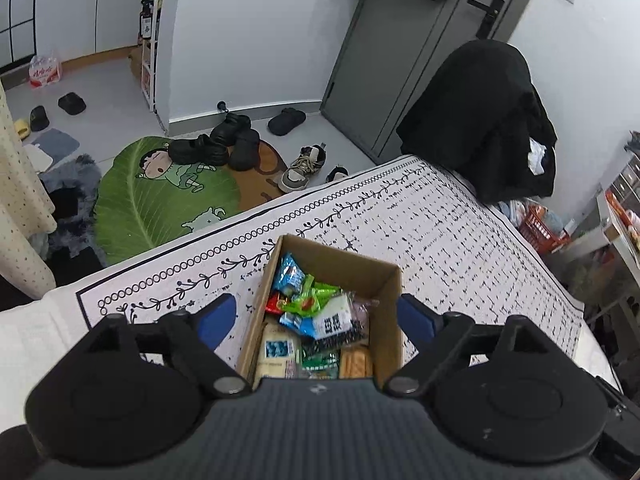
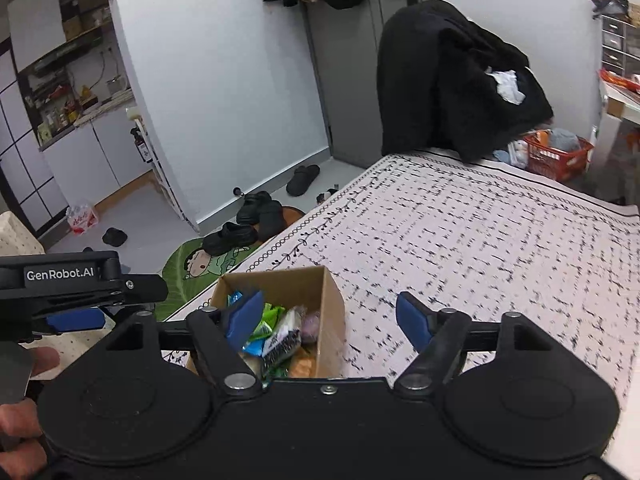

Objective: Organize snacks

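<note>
Hovering above cardboard box [image 1: 384,280] of snack packets [image 1: 316,312] on patterned surface [image 1: 460,232]: left gripper [image 1: 320,320] jaws spread wide astride box, empty; right gripper [image 2: 328,320] jaws likewise apart, box beneath left finger.

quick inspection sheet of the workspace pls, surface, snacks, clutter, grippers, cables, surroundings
surface: patterned white cloth over the table, bare apart from the box
job's things: open cardboard box on the cloth, filled with wrapped snacks; none lie outside it
clutter: nothing seen on the cloth
grippers: left gripper open, blue pads either side of the box; right gripper open, empty, over the box's right side; the left gripper also shows at the right view's left edge
cables: nothing seen
surroundings: black jacket draped over a chair at the far edge, grey door, shoes and a green cartoon rug on the floor, red basket
</note>
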`<state>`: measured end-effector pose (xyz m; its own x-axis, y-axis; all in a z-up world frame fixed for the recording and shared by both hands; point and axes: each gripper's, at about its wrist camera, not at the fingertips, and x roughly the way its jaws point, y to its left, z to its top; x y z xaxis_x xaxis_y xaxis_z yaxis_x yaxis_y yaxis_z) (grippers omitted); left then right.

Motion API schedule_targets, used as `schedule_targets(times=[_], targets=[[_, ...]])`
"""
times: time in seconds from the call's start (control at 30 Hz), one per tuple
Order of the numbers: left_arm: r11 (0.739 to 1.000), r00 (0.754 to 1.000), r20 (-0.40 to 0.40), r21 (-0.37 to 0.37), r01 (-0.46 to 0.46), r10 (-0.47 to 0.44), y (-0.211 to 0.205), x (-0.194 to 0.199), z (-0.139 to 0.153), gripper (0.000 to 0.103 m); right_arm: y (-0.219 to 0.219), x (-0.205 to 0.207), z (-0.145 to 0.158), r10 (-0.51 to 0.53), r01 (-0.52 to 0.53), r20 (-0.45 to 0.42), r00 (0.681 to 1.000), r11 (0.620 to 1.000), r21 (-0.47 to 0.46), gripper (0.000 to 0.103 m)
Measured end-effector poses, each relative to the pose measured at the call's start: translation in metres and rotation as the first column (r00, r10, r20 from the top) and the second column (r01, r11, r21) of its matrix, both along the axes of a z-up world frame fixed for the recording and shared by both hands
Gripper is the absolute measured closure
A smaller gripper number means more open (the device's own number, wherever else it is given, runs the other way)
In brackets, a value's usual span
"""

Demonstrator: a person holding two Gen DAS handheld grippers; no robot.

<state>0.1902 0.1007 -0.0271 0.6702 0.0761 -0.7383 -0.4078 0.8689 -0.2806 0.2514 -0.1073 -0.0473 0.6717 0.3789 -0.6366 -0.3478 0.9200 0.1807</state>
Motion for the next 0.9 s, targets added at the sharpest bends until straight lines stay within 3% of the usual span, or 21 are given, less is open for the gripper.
schedule_targets(times=[0.33,0.73,0.9], targets=[[0.996,0.998,-0.008,0.072,0.059,-0.059,-0.026,-0.032,0.017,0.011,-0.030,-0.030,0.016,-0.019,0.019,0.019,1.000,1.000,0.021,0.021],[0.980,0.994,-0.010,0.165,0.109,-0.109,-0.044,-0.077,0.039,0.002,-0.047,-0.065,0.039,-0.001,-0.001,0.042,0.999,0.999,0.052,0.000],[0.973,0.992,0.003,0.193,0.125,-0.128,-0.047,-0.099,0.047,0.000,-0.048,-0.082,0.045,0.018,-0.020,0.041,0.999,0.998,0.057,0.000]])
